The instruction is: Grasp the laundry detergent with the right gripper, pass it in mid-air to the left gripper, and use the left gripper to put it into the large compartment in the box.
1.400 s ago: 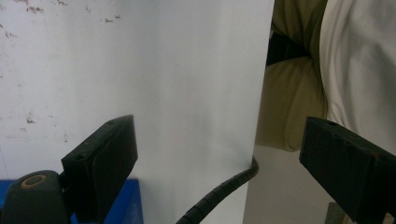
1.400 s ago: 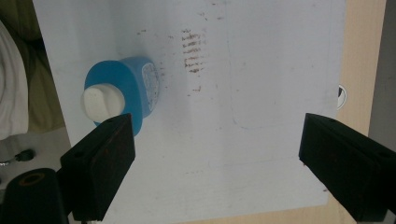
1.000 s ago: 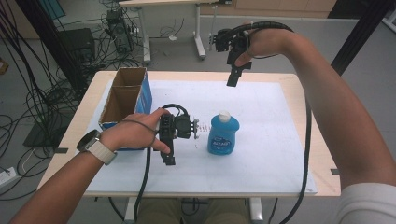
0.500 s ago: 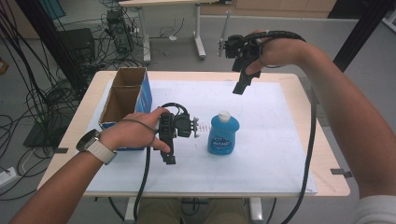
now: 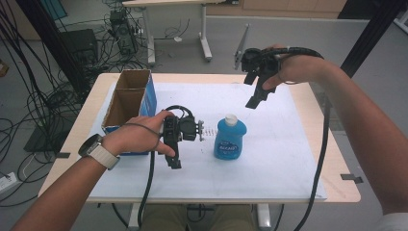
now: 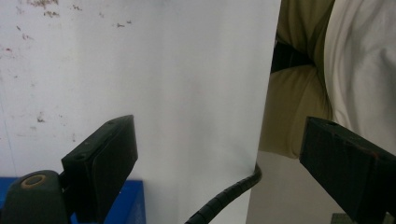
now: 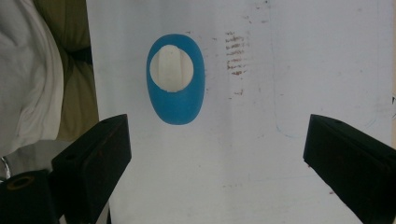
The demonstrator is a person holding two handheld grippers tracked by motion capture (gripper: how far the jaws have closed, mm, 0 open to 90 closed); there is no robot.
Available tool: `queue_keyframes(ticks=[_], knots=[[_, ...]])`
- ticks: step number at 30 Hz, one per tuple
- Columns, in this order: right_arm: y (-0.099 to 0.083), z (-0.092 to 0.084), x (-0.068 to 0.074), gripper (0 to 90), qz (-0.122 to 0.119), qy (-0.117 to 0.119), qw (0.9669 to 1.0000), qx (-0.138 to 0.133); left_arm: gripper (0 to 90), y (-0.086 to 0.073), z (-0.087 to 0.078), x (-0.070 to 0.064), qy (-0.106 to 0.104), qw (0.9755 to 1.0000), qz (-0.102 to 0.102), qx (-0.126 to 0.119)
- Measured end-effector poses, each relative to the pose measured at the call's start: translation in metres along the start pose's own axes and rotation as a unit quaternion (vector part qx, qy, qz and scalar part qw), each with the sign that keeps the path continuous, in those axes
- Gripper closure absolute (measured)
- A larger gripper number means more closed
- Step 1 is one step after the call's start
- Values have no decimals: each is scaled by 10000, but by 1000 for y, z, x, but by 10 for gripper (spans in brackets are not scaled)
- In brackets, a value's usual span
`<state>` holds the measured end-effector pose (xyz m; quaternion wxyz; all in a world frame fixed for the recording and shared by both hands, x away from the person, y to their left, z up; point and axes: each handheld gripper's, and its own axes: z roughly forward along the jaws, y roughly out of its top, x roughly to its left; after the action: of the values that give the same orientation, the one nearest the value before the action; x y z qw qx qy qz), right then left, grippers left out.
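The table (image 5: 308,192), covered with a white sheet, carries an open cardboard box (image 5: 129,103) at its left edge and, near the middle, an upright blue bottle (image 5: 229,138) with a white cap (image 5: 231,119) — seen from straight above in the right gripper view (image 7: 176,84). The bottle looks like smooth, rigid plastic, probably slick and bottom-heavy if full, so the flat-sided body just under the shoulder seems the safest place to pinch; the narrow cap would let it swing. The right gripper (image 5: 254,100) hangs above and beyond the bottle, pointed steeply down, its jaws having just been opening and now spread wide with nothing between them. The left gripper (image 5: 174,163) rests low beside the bottle — jaws likewise wide apart, empty.
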<state>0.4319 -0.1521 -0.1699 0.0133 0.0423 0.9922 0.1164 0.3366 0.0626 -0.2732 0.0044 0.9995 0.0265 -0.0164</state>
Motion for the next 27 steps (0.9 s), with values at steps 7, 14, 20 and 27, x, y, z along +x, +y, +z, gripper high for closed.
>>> queue_keyframes(ticks=[7,14,20,27], knots=[[-8,4,3,62,-36,8,9998,-202,117,1,0,0,16,10000,-8,-31],[-15,13,7,56,-59,90,9992,-374,117,1,0,0,21,9999,-80,-57],[-21,22,11,55,18,161,9992,-376,117,0,1,1,32,9999,-87,-97],[-28,32,14,50,67,184,9989,-417,117,0,1,2,35,9999,-102,-96]])
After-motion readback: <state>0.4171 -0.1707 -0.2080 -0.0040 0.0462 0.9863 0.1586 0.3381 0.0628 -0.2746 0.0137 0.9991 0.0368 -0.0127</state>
